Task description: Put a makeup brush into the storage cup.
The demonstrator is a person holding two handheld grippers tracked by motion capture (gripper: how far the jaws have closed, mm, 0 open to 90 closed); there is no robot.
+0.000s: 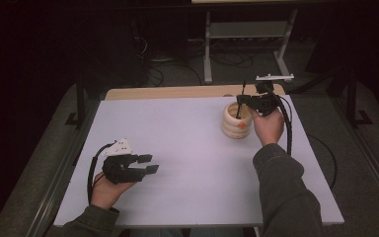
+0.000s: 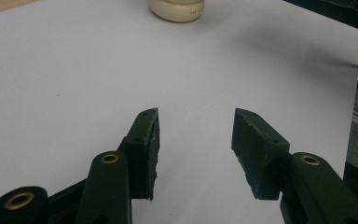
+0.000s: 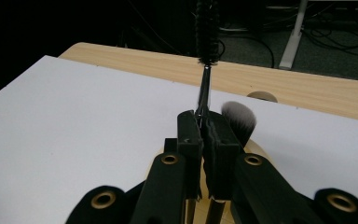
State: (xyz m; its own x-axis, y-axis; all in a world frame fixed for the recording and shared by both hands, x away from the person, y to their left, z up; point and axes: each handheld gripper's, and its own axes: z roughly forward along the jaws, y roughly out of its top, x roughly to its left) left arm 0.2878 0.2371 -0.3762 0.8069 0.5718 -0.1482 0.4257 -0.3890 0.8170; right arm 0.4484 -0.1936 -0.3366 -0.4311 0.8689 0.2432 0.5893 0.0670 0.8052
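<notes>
The worktop (image 1: pixel 187 148) is a white sheet laid over a pale wooden top, whose bare wood shows as a strip along the far edge (image 1: pixel 177 92). Grey carpet surrounds it, and beyond the far edge the room is dark, with loose cables on the floor and the grey legs of another table (image 1: pixel 208 49).

The right hand-held gripper (image 1: pixel 243 101) is over a round cream holder (image 1: pixel 236 121) of stacked wooden rings that stands on the right far part of the worktop, close to the wood strip. In the right gripper view its jaws are clenched on the thin metal stem of a brush (image 3: pixel 206 51), which stands upright, its dark bristled head above the jaws. A second brush (image 3: pixel 239 119) with a soft grey-tipped head rises just beside the jaws, on the right in that view. An orange mark shows on the holder's near side.

The left hand-held gripper (image 1: pixel 145 164) rests low over the near left part of the worktop, well apart from the holder, pointing to the right in the high view. Its jaws stand apart, released, with bare white surface between them.
</notes>
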